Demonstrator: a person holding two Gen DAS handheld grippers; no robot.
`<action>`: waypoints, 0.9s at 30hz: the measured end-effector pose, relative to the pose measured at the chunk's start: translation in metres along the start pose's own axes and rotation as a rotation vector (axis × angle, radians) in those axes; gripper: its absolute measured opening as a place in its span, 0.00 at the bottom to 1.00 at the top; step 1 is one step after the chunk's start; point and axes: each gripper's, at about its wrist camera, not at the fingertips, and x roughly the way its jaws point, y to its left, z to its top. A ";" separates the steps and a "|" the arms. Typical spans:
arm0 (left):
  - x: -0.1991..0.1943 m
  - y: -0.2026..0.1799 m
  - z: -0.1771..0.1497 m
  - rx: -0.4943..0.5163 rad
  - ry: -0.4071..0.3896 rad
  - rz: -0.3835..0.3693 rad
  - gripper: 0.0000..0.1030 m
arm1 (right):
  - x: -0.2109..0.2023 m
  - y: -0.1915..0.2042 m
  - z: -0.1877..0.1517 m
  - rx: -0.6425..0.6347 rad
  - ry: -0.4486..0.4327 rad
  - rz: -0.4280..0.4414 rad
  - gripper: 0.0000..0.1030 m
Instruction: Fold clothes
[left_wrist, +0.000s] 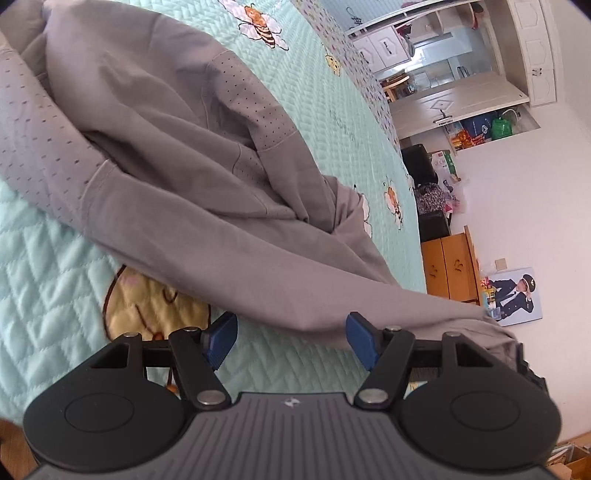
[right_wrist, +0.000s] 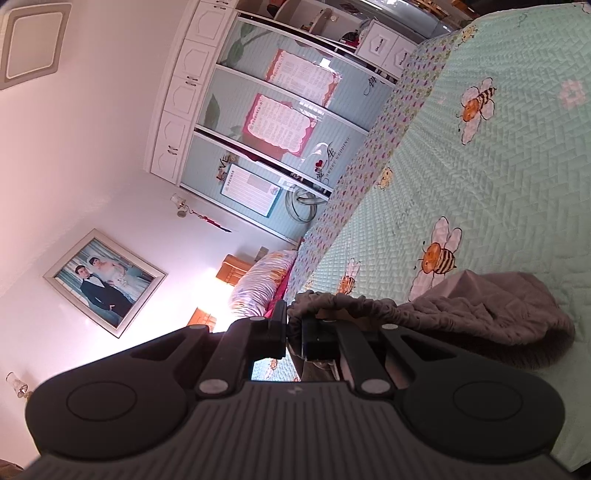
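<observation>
The right gripper pinches the gathered elastic hem of a grey garment. The garment's bulk lies on the green quilted bedspread, near a printed bee.

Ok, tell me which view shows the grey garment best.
Left wrist view: the grey fabric garment lies spread over the mint quilted bedspread, sleeves visible. The right wrist view shows only a bunched elastic edge in the right gripper.

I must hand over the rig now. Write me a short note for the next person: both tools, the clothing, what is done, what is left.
Left tool: open, empty, low over the bed cover, beside the grey garment.
Right tool: shut on the garment's gathered edge, lifted off the cover.
Garment: mostly spread out, wrinkled, one end bunched.
Done: one end gripped.
Left: probably grip with the left tool, flatten, fold.
</observation>
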 end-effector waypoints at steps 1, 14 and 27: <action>0.003 0.003 0.003 -0.008 -0.005 0.016 0.65 | 0.000 0.001 0.000 -0.003 0.000 0.000 0.07; -0.074 -0.060 0.045 0.224 -0.367 0.151 0.04 | -0.015 -0.011 -0.002 0.007 -0.027 -0.011 0.07; -0.123 -0.154 0.038 0.513 -0.560 0.138 0.04 | -0.021 -0.012 0.016 0.072 -0.095 0.068 0.07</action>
